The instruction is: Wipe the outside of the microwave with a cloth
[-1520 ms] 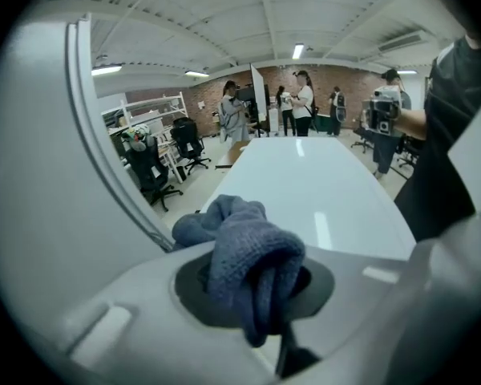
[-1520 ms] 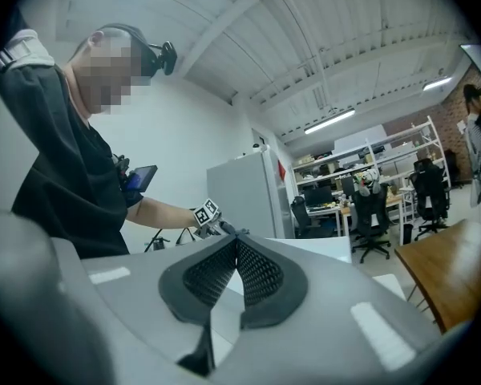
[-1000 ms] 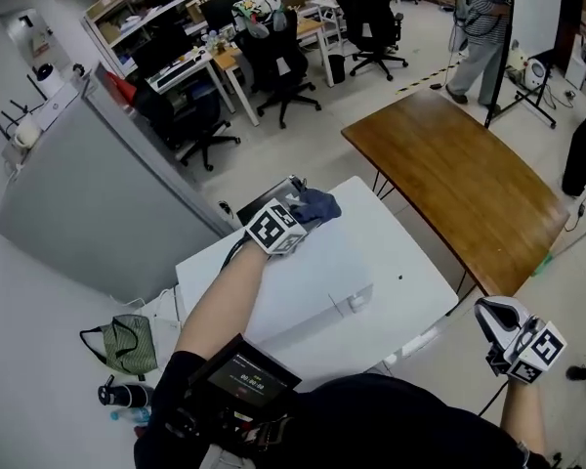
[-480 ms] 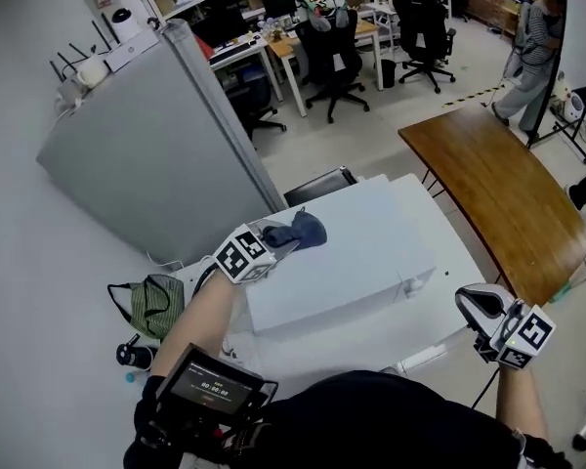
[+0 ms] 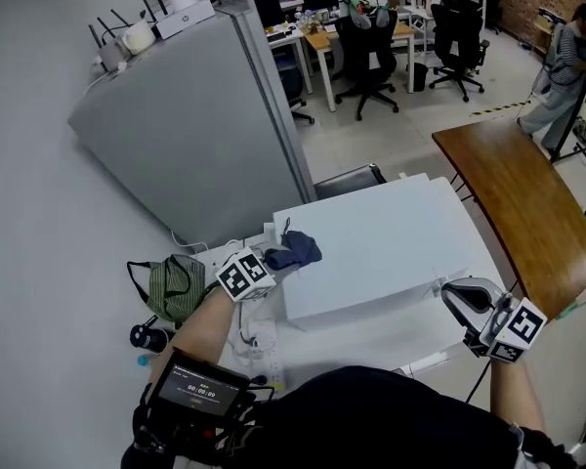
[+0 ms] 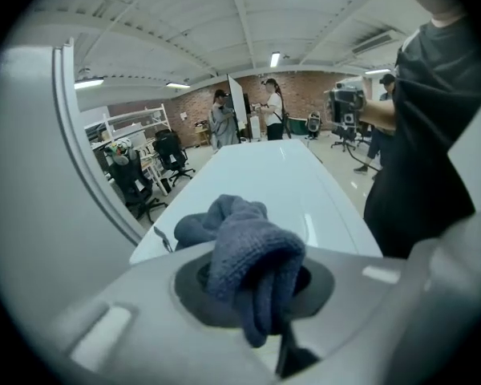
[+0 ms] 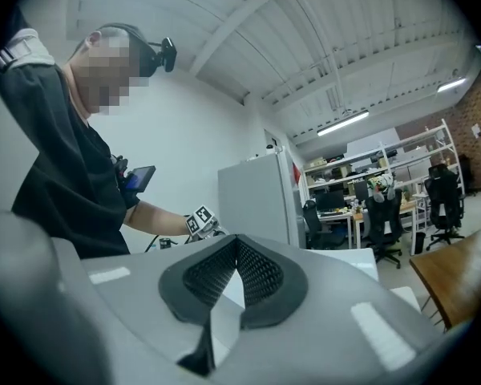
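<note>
A blue-grey cloth (image 6: 252, 251), soft and with a knitted texture, is gripped between the jaws of the left tongs (image 6: 260, 287). It is bunched into a rounded fold and draped over the dark, padded jaw recess. In the head view the cloth is seen pressed at the left edge of the top of the microwave (image 5: 376, 247), a white, smooth-skinned, box-shaped appliance whose flat top carries a faint gloss. The microwave is set on a white desk (image 5: 371, 350).

The right tongs (image 7: 236, 247) are held near the microwave's near right corner; whether the casing is touched cannot be told. Their black pads (image 7: 260, 275), covered in a fine mesh pattern, are closed tip to tip in a narrow wedge, and nothing is caught between them.

A tall grey cabinet (image 5: 195, 125) with flat, matte sides is seen at the far left, just behind the microwave. A green striped bag (image 5: 171, 286), slumped and soft, is seen to the left of the left tongs. A brown wooden desk (image 5: 513, 189) with a curved edge is placed to the right.
</note>
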